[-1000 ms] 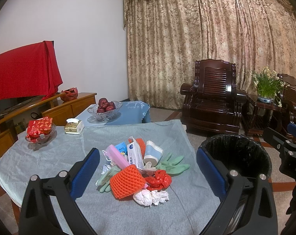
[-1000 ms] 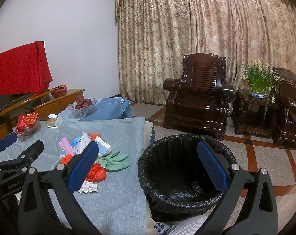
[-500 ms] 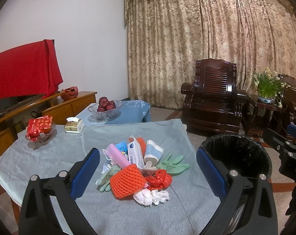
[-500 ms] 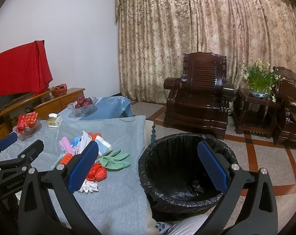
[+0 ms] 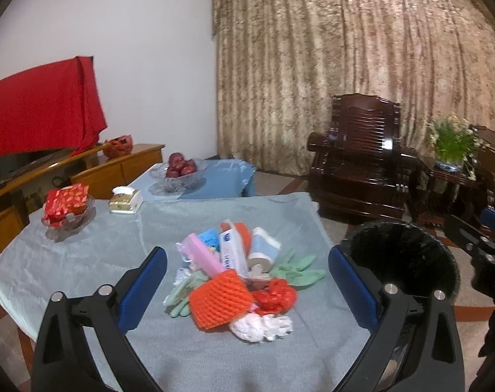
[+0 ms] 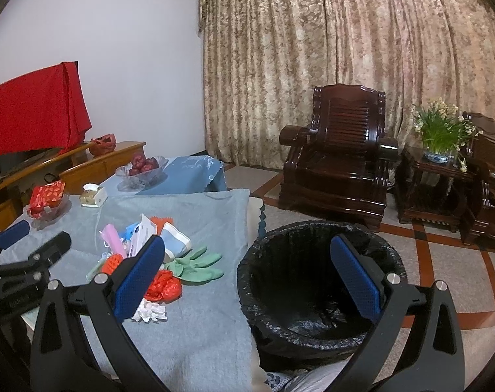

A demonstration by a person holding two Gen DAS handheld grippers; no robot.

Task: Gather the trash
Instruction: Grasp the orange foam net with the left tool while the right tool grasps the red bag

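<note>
Nothing has left the trash pile [image 5: 237, 274] yet: we find it heaped on the grey tablecloth [image 5: 93, 261], with the orange foam net [image 5: 219, 299] at the front, a crumpled white tissue [image 5: 260, 325] just below it, red plastic [image 5: 275, 295] to its right, green gloves [image 5: 299, 269] spreading toward the table's edge, and a pink packet [image 5: 200, 254] and paper cup [image 5: 264, 251] behind. Compared with a second ago, the only change we can make out is a slight shift of the left view, which now looks blurred; the pile lies as it did. We judge the task barely begun, with the first pick yet to come.

Our left gripper [image 5: 247, 281] hovers over the pile, its blue pads spread wide to either side of the heap, holding and touching nothing. Our right gripper [image 6: 247, 271] is just as wide apart and empty, poised between the table's edge and the black-lined bin [image 6: 316, 238], which stands on the floor just beside the table.
</note>
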